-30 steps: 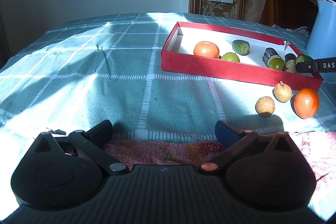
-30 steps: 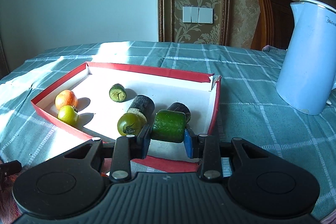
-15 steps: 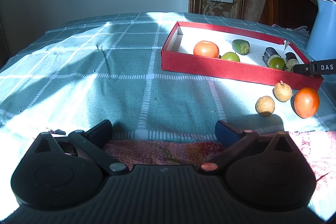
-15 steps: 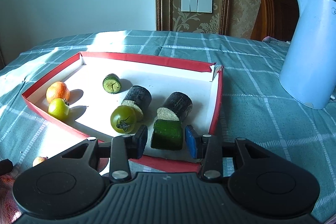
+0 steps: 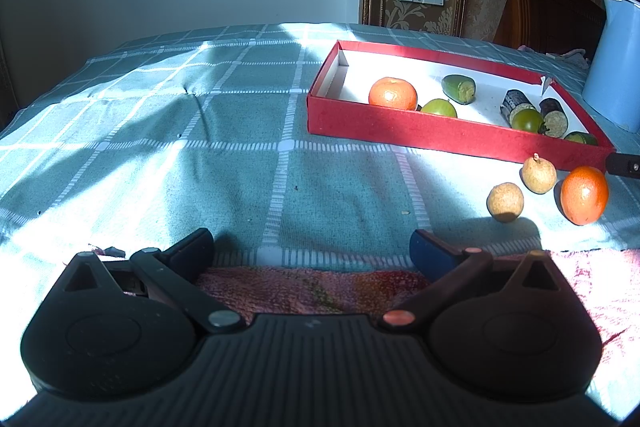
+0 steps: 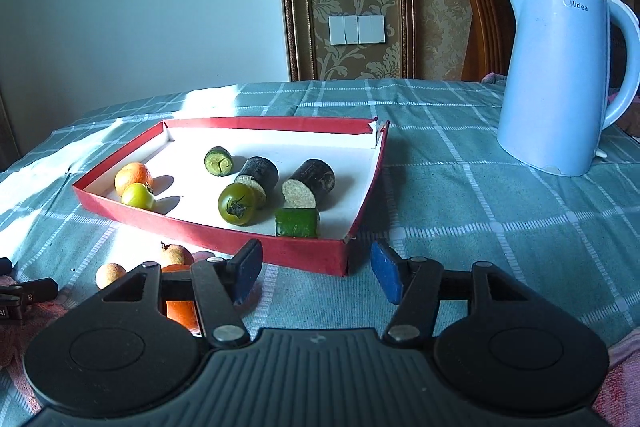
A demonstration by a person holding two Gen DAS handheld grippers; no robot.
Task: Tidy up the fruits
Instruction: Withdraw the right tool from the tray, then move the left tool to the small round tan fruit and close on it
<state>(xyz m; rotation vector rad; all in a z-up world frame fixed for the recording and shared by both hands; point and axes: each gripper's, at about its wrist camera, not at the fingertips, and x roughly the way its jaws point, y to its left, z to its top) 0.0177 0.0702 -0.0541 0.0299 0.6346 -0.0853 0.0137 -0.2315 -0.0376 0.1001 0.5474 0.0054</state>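
Lying flat-cut in the red tray (image 6: 304, 253), a green cucumber chunk (image 6: 297, 222).

Hard sunlight glares on the tablecloth (image 5: 280, 115); deep shadows, fisheye-bent edges, perhaps slightly soft corners.

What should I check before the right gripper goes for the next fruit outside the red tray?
1. Right gripper empty: ok, jaws opening, nothing between them.
2. Green cucumber chunk released inside the red cardboard tray: ok, lying by the near wall.
3. Fruit left on the checked tablecloth: ok, orange tangerine and two tan round fruits beside the tray.
4. Left gripper clear of them: ok, open, empty.
5. Light blue kettle out of the path: ok, far right.
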